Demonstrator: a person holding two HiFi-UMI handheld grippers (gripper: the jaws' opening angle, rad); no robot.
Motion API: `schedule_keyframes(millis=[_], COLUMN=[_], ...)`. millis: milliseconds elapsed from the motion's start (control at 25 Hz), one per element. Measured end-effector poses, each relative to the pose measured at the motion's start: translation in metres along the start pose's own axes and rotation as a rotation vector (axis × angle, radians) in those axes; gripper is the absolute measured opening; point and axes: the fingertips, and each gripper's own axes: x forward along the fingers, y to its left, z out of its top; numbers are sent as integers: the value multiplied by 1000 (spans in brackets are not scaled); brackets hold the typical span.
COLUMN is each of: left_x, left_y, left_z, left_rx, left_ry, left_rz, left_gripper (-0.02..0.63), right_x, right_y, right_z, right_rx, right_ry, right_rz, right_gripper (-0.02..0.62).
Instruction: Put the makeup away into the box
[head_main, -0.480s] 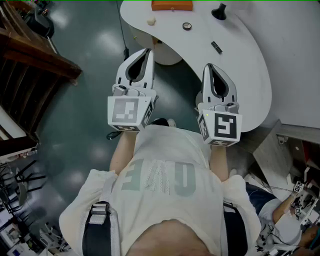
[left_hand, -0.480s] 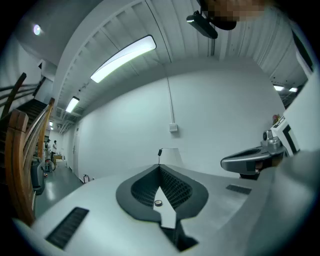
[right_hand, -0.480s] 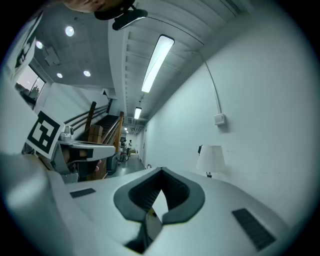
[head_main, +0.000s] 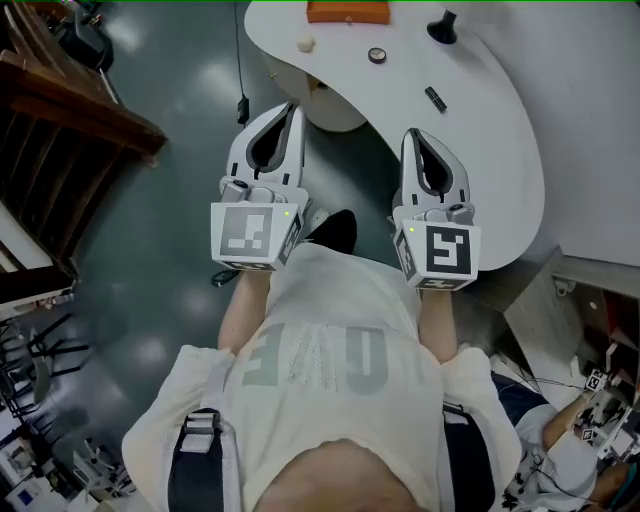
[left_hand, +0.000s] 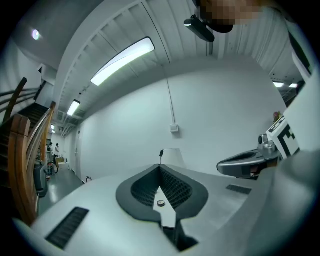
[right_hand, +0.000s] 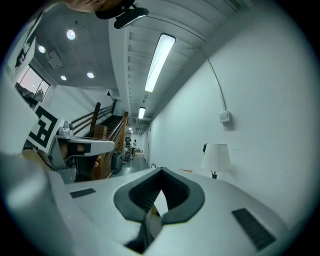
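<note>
Several makeup items lie on the white table (head_main: 500, 130) ahead: a cream piece (head_main: 305, 43), a round compact (head_main: 377, 55), a black stick (head_main: 435, 98) and a black brush-like item (head_main: 443, 25). An orange box (head_main: 345, 10) stands at the table's far edge. My left gripper (head_main: 294, 106) (left_hand: 160, 166) is held level over the floor, short of the table edge, shut and holding nothing. To its right, my right gripper (head_main: 415, 134) (right_hand: 161, 170) hangs level over the table's near edge, also shut and holding nothing.
A white lamp (right_hand: 216, 157) stands at the table's far side by the white wall. A wooden staircase (head_main: 60, 110) rises to the left over the dark green floor. A cable (head_main: 241, 90) hangs down beside the table. Equipment clutter lies at the lower right (head_main: 590, 410).
The person's dark shoe has stepped forward under the grippers. Both grippers stay shut and level and have barely shifted.
</note>
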Motion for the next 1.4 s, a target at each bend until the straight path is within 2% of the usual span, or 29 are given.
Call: schedule_keyframes(millis=[240,440,600,800,960,1160,1280,1400], left_x=[9,33,64,108,153,216,248,278], left_y=[10,13,23,43,69,101,126,144], left_z=[8,10,6,1,2,15,18,22], left_rx=[-3,8,-12,-32,-44,-45,-63,-22], left_ry=[-19,-43,-44,-49,-47,-92,-94,-115], left_rz=[5,-29,-55,-91,-108,-160,-178,-205], left_gripper=[6,6,6,6,6,6,6,6], right_x=[7,25,52,106,157,229,267,299], right_y=[0,-13,-26,-37,-43,-50,-54,-59], right_z=[9,16,19,19,29,43,56,64], right_rx=[3,-18,-26,-13,-10,-43,-46,-28], right_ry=[-39,-60,-50,-37,-41,-23,-25,-29], right_rz=[13,-27,-49,-10,-3,7,-12,-31], right_gripper=[5,5,5,5,5,5,5,5])
